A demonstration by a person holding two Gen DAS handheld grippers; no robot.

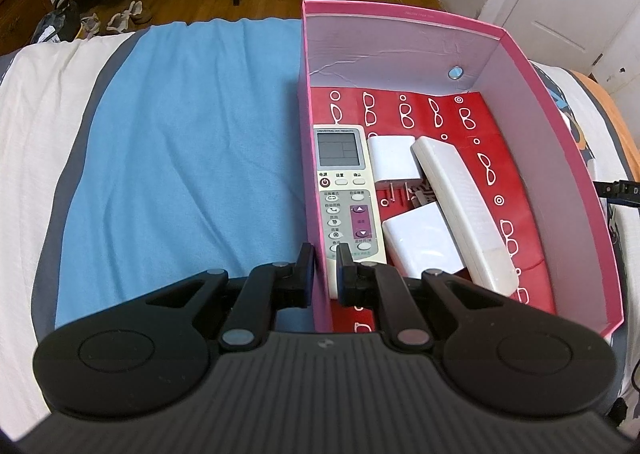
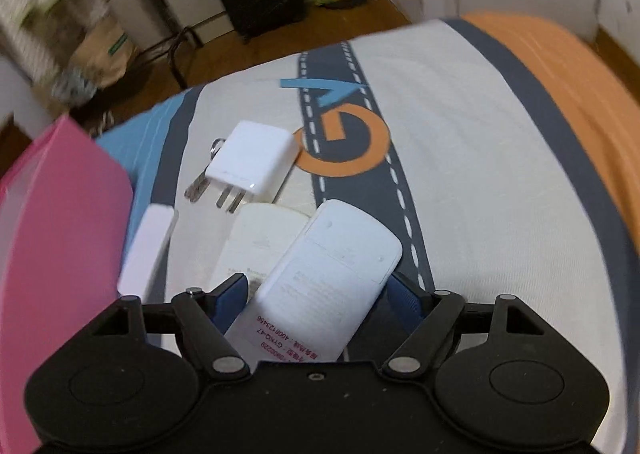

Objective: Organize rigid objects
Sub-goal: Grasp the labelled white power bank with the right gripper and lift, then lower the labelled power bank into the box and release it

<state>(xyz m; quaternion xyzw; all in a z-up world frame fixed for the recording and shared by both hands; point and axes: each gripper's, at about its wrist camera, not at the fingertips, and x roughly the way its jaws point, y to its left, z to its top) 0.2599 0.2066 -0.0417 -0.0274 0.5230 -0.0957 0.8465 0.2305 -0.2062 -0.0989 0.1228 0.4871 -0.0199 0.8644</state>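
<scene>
Between the blue-padded fingers of the right gripper (image 2: 320, 290) lies a white remote control (image 2: 320, 294), back side up, its long axis running nearly along the fingers and tilted a little to the right at the far end. The jaws stand wide on either side of it; the pads look close to its edges, but whether they already press on it cannot be told. The remote rests partly over a cream-coloured flat device (image 2: 260, 250) on the bedspread (image 2: 480, 174). A white plug adapter (image 2: 252, 162) lies farther ahead, prongs pointing back toward the gripper, and a white block (image 2: 150, 250) sits just beside the pink box (image 2: 60, 254) at the left.

The left gripper (image 1: 325, 266) has its jaws narrowed astride the box's left wall, apparently steadying it. Inside the box are a universal AC remote (image 1: 346, 190) along that wall, two white chargers (image 1: 394, 160), and a second white remote (image 1: 464, 210) lying diagonally. The right hand is clearly nearer the remaining items.
</scene>
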